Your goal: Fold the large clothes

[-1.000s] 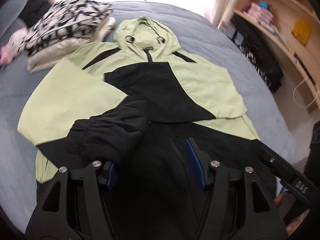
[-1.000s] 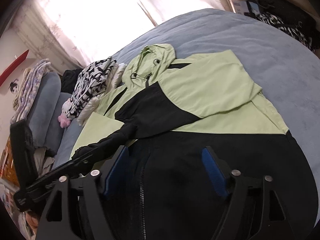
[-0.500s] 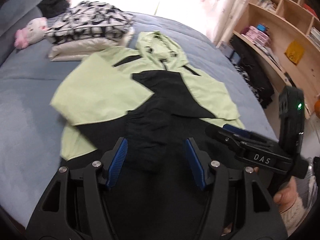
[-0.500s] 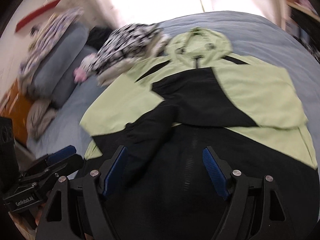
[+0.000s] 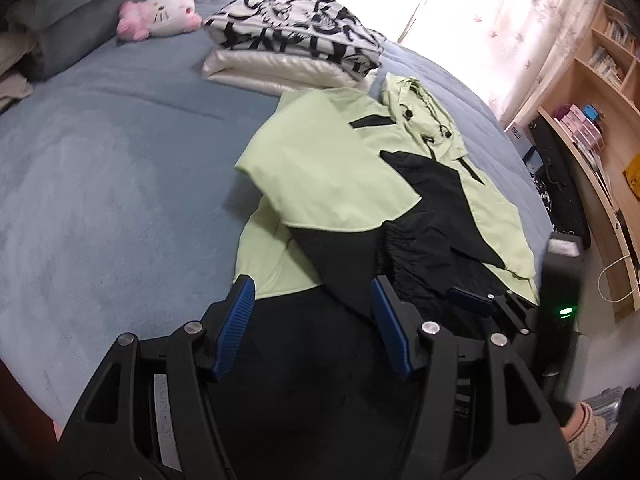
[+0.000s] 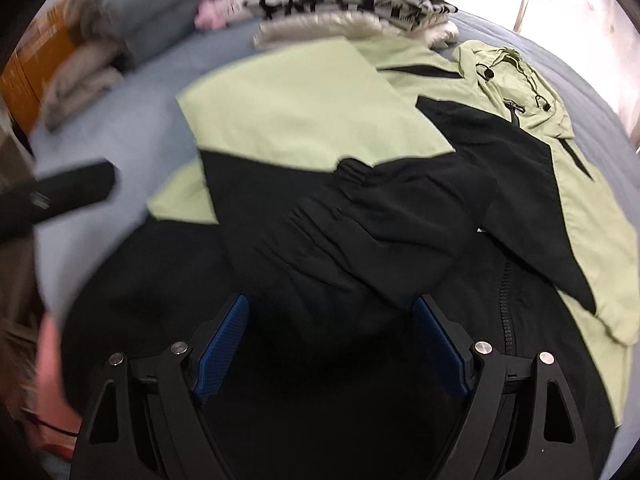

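A light-green and black hooded zip jacket [image 5: 360, 184] lies spread flat on a bed covered in grey-blue plush fabric [image 5: 100, 184], its hood pointing toward the far edge by the bright curtained window [image 5: 460, 8]. Both sleeves are folded in across the chest, the black gathered cuff [image 6: 360, 216] on top. The black hem reaches the bed's near edge, under both tongs.

Wide bare bed lies open on the jacket's left side, up to grey pillows [image 5: 80, 12] and a pink-and-white plush toy [image 5: 160, 16] at the far left corner. At the far edge, a folded black-and-white patterned garment [image 5: 300, 28] sits on a folded cream one [image 5: 280, 72], just beside the jacket's shoulder. On the right the bed drops off toward wooden shelves [image 5: 592, 92].

The left tongs [image 5: 312, 332] stand partly open over the hem, with nothing pinched between the blue pads. The right tongs [image 6: 332, 344] are opening wide above the black cloth, gripping nothing.

The right wrist view is motion-blurred; a dark blurred bar [image 6: 60, 196] at its left edge is hard to identify. The tongs' frames hide the jacket's bottom hem in both views.
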{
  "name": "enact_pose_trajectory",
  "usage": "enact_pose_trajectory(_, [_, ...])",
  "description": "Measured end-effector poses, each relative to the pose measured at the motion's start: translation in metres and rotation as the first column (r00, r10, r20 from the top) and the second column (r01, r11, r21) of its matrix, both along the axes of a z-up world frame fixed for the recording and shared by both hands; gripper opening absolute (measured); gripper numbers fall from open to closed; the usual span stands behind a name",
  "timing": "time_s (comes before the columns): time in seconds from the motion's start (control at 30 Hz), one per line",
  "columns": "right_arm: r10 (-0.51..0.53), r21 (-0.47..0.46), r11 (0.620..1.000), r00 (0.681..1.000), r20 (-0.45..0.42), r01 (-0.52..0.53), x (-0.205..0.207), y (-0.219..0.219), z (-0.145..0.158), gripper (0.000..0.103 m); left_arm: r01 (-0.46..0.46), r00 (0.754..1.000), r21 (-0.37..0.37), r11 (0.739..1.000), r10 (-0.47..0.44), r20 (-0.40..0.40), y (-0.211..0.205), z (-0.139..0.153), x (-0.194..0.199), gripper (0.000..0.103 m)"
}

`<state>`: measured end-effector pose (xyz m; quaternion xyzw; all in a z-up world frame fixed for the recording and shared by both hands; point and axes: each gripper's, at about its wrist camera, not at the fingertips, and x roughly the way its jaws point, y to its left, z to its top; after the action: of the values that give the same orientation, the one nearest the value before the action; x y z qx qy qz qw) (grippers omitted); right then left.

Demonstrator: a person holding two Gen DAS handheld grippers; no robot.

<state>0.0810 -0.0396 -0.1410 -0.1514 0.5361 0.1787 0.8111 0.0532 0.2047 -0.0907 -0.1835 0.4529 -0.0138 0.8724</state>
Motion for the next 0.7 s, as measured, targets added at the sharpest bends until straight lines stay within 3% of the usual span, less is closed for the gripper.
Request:
enact_pose_trajectory(0.03, [0.003,-0.01,1.0,1.0,-0.004,-0.003,0.002,0.002,-0.007,0.083,-0.001,1.0,-0.004,1.0,0.001,-0.006,0.001,-0.003,0.001,0.057])
enact_pose_trajectory(0.1, [-0.015,0.025,1.0,1.0,-0.028,0.016,0.005,-0.001,-0.011,0.053,-0.001,1.0,-0.009,1.0,0.001,-0.018,0.003,-0.008,0.001,0.057])
enact_pose_trajectory(0.13, [-0.024,0.044,0.999,0.999,-0.037,0.026,0.007,-0.005,-0.01,0.026,-0.002,1.0,-0.009,1.0,0.002,-0.021,0.001,-0.01,0.002,0.057])
enact_pose_trajectory(0.17, [-0.028,0.062,0.998,0.999,-0.029,0.03,0.009,-0.007,-0.004,0.014,-0.002,1.0,-0.01,1.0,0.002,-0.022,0.001,-0.011,0.002,0.057])
enact_pose_trajectory(0.23, [-0.027,0.071,0.997,0.998,0.051,0.023,0.009,-0.011,0.019,0.012,-0.003,1.0,-0.009,1.0,0.002,-0.025,0.0,-0.013,0.003,0.057])
enact_pose_trajectory(0.3, [-0.019,0.112,0.994,0.986,0.166,0.0,0.012,-0.02,0.06,0.012,-0.003,1.0,-0.012,1.0,0.003,-0.025,-0.001,-0.014,0.003,0.057])
enact_pose_trajectory(0.4, [-0.068,0.184,0.983,0.943,0.326,0.007,0.018,-0.043,0.118,0.011,0.004,1.0,-0.01,1.0,-0.004,-0.019,-0.007,-0.014,0.005,0.057])
enact_pose_trajectory(0.47, [-0.167,0.247,0.967,0.894,0.417,0.065,0.026,-0.073,0.152,0.011,0.01,1.0,-0.007,1.0,-0.01,-0.015,-0.011,-0.013,0.007,0.057])
enact_pose_trajectory(0.53, [-0.264,0.29,0.946,0.861,0.434,0.144,0.037,-0.103,0.161,0.012,0.023,1.0,-0.002,1.0,-0.023,-0.013,-0.017,-0.014,0.008,0.057])
enact_pose_trajectory(0.6, [-0.365,0.318,0.915,0.846,0.388,0.249,0.054,-0.138,0.149,0.014,0.035,0.999,0.009,0.999,-0.035,-0.016,-0.023,-0.014,0.011,0.057])
enact_pose_trajectory(0.63, [-0.421,0.32,0.891,0.851,0.313,0.323,0.067,-0.161,0.128,0.028,0.039,0.999,0.012,0.999,-0.039,-0.018,-0.024,-0.015,0.012,0.057])
enact_pose_trajectory(0.67, [-0.45,0.306,0.878,0.854,0.262,0.368,0.075,-0.174,0.114,0.057,0.046,0.999,0.017,0.999,-0.046,-0.024,-0.027,-0.017,0.014,0.057])
enact_pose_trajectory(0.7, [-0.486,0.278,0.859,0.854,0.185,0.429,0.082,-0.19,0.092,0.068,0.05,0.998,0.021,0.999,-0.049,-0.031,-0.027,-0.018,0.017,0.057])
